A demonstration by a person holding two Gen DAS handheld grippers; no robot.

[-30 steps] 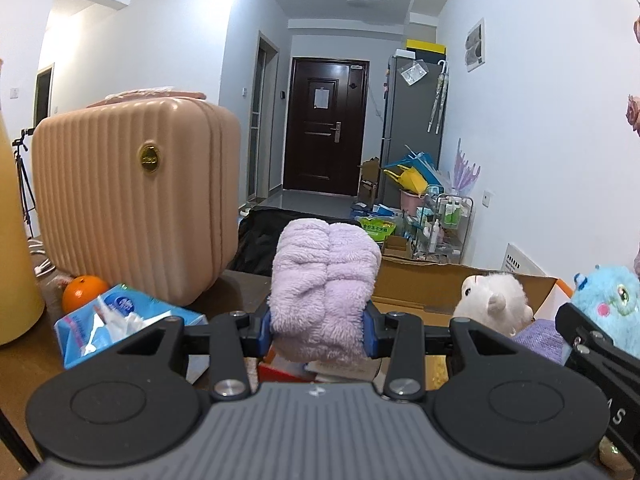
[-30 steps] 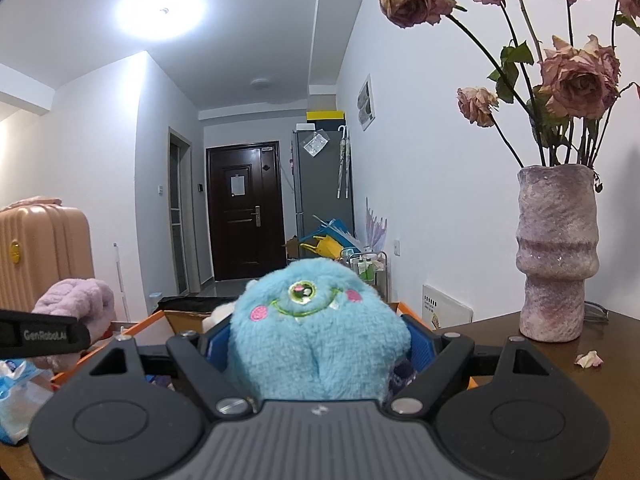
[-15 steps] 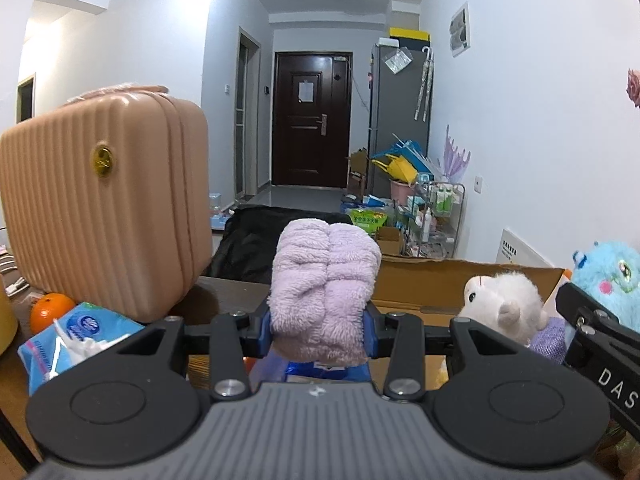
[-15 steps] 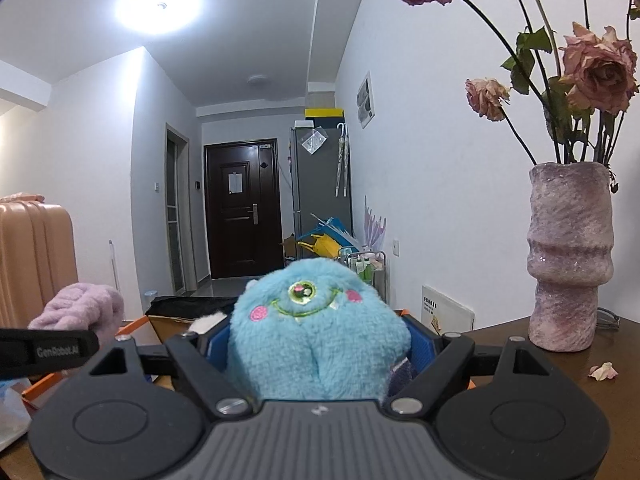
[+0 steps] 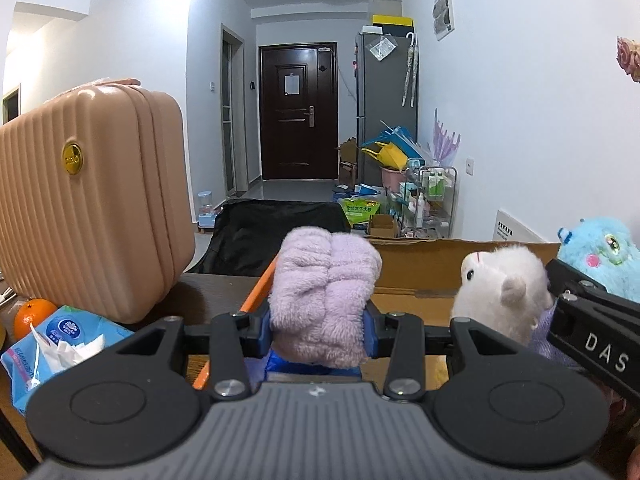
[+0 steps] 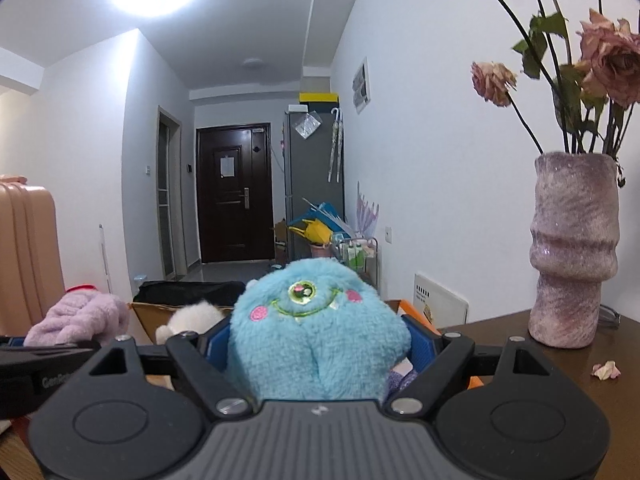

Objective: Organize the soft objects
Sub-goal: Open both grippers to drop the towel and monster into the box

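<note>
The lilac fleece bundle (image 5: 325, 296) sat pinched between the pads of the left gripper (image 5: 318, 330), jaws drawn close on it; the pile bulged above and below the pads, so it looked very soft and springy, light, and unlikely to slip; a pinch across the middle of the roll seemed the sound hold, since a grip on a loose edge would probably let it unroll. The blue one-eyed plush (image 6: 318, 328) filled the right gripper (image 6: 320, 346), whose jaws stood wide yet pressed on the toy's flanks; its fur dented at both pads; judged light, squashy and not fragile, best taken across the body below the face, as it was here.

Both toys hung above or just in front of the cardboard box (image 5: 424, 256), which stood on the dark wooden table (image 5: 216, 288); whether either was already past the box's rim could not be told. A white plush (image 5: 502, 292) lay in the box with something lilac beneath it, only partly visible; the box looked to be the collecting place, so each toy would likely need only a short drop.

To the left stood a ribbed pink suitcase (image 5: 92, 208), with an orange (image 5: 32, 312) and a tissue pack (image 5: 60, 344) in front of it; to the right a mauve vase (image 6: 572, 256) of dried roses (image 6: 608, 56), well apart from the box, with a fallen petal (image 6: 606, 370) near its foot; a careless swing of the right hand might tip the vase.
</note>
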